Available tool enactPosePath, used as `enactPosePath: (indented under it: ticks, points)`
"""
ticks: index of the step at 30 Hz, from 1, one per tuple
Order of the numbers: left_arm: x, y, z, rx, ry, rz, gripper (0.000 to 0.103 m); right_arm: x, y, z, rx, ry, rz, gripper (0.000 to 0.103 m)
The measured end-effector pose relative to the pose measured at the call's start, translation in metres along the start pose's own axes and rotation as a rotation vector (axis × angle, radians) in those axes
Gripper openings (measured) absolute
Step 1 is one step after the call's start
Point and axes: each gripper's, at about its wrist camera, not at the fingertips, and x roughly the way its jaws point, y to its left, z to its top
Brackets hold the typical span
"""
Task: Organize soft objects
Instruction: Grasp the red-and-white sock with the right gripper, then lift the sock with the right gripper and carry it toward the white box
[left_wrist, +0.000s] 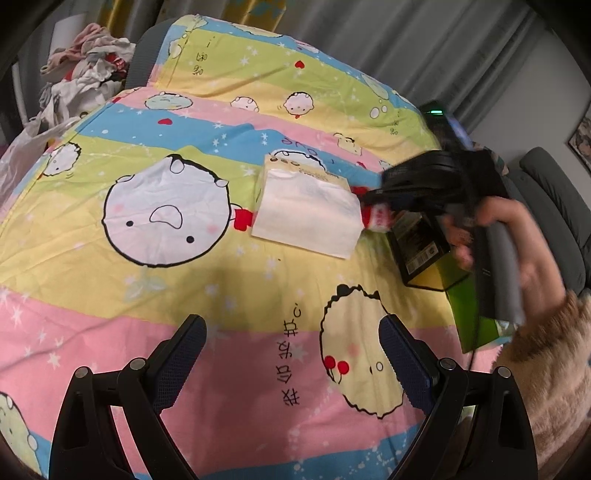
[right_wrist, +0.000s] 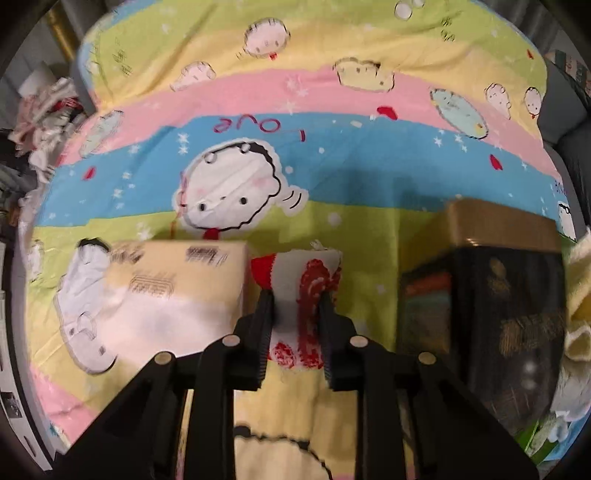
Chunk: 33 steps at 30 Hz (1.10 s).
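The right hand-held gripper (right_wrist: 295, 295) pinches the red-white sock (right_wrist: 303, 280) only at one end, so it may slip onto the bed (right_wrist: 369, 206), while the left hand-held gripper (left_wrist: 291, 354) hangs open.

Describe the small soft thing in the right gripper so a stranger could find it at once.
On the striped cartoon bedsheet, look between the pale tissue pack and the dark box. There the right gripper pinches a knitted item, the only red-and-white one among them.

Left wrist view high over bedspread (left_wrist: 221, 288), right wrist view low, close, both sharing tissue pack (left_wrist: 306, 214).
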Motion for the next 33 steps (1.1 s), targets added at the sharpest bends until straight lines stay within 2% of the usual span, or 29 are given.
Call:
enactPosePath:
  ticks: [4,7,13,17,22,24,25,26,29,33]
  points:
    - [-0.005,-0.004,-0.008,0.004,0.001,0.002,0.095,-0.051,-0.004,-0.044,-0.024,-0.089,0.073,0.023]
    - [-0.007,-0.009,-0.014,0.005,0.007,0.005,0.095,-0.070,-0.003,-0.087,-0.041,-0.109,0.150,0.023]
    - [-0.006,-0.020,-0.029,0.042,0.026,0.022,0.095,-0.063,-0.007,-0.160,-0.016,-0.042,0.270,0.025]
    - [0.000,-0.025,-0.040,0.057,0.048,0.032,0.095,-0.049,-0.008,-0.188,0.016,-0.004,0.274,0.027]
    - [0.011,-0.032,-0.049,0.079,0.076,0.032,0.095,-0.028,-0.014,-0.200,0.098,0.026,0.317,0.029]
    - [0.015,-0.035,-0.053,0.085,0.092,0.003,0.095,-0.027,-0.013,-0.200,0.099,0.020,0.310,0.034]
    - [0.015,-0.037,-0.054,0.087,0.096,-0.010,0.095,-0.028,-0.013,-0.200,0.101,0.011,0.303,0.040]
    - [0.017,-0.040,-0.056,0.091,0.102,-0.032,0.095,-0.032,-0.016,-0.201,0.108,0.000,0.305,0.052]
    - [0.020,-0.047,-0.059,0.101,0.113,-0.063,0.094,-0.043,-0.031,-0.200,0.162,-0.054,0.346,0.068]
    - [0.029,-0.059,-0.064,0.103,0.138,-0.107,0.089,-0.048,-0.046,-0.201,0.218,-0.084,0.360,0.069]
